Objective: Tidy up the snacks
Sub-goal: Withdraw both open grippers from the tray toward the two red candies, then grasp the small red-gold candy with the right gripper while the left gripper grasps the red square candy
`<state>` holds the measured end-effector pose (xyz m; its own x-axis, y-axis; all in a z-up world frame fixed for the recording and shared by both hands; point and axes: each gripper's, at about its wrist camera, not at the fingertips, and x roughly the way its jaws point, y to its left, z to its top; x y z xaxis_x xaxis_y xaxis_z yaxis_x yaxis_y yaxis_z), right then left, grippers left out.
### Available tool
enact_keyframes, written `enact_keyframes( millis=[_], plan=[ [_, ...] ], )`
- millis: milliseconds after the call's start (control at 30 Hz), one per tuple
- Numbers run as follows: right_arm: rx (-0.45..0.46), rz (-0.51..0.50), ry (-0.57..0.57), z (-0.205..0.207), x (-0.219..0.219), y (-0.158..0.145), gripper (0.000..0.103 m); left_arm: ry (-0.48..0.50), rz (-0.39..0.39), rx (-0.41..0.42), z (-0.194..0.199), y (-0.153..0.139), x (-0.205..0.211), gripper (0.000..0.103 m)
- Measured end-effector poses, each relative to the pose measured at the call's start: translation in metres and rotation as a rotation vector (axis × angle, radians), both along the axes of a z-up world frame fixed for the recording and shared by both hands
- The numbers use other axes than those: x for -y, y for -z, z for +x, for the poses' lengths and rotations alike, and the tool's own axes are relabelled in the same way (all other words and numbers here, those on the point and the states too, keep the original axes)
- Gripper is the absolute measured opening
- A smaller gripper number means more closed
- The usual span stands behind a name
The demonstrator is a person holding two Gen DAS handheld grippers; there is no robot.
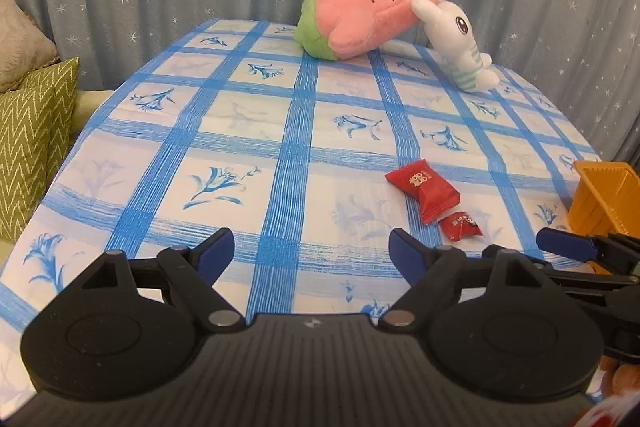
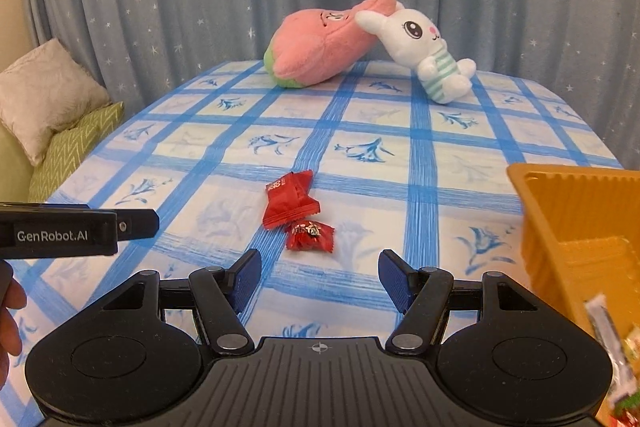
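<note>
Two red wrapped candies lie on the blue checked tablecloth: a larger red packet (image 2: pixel 291 199) (image 1: pixel 423 191) and a small red candy (image 2: pixel 310 235) (image 1: pixel 460 225) just in front of it. An orange plastic tray (image 2: pixel 576 227) (image 1: pixel 600 199) stands at the right; some wrapped snacks (image 2: pixel 616 359) show at its near end. My right gripper (image 2: pixel 319 277) is open and empty, just short of the small candy. My left gripper (image 1: pixel 311 253) is open and empty, left of the candies. The right gripper's fingers (image 1: pixel 568 245) show at the left view's right edge.
A pink plush (image 2: pixel 320 43) and a white rabbit plush (image 2: pixel 428 51) lie at the table's far edge before a starred curtain. Green (image 1: pixel 28 139) and beige (image 2: pixel 44 95) cushions sit on a sofa left of the table. The left gripper's body (image 2: pixel 72 231) reaches in from the left.
</note>
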<state>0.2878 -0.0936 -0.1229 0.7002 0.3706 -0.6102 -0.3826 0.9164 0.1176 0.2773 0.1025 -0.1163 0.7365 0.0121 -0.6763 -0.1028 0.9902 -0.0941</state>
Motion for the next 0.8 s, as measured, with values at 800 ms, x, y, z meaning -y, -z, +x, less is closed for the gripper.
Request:
enact_keyframes(
  millis=[800],
  plan=[
    [0.004, -0.012, -0.012, 0.040, -0.023, 0.031, 0.050, 0.015, 0.001, -0.035, 0.027, 0.019, -0.005, 0.083]
  ],
)
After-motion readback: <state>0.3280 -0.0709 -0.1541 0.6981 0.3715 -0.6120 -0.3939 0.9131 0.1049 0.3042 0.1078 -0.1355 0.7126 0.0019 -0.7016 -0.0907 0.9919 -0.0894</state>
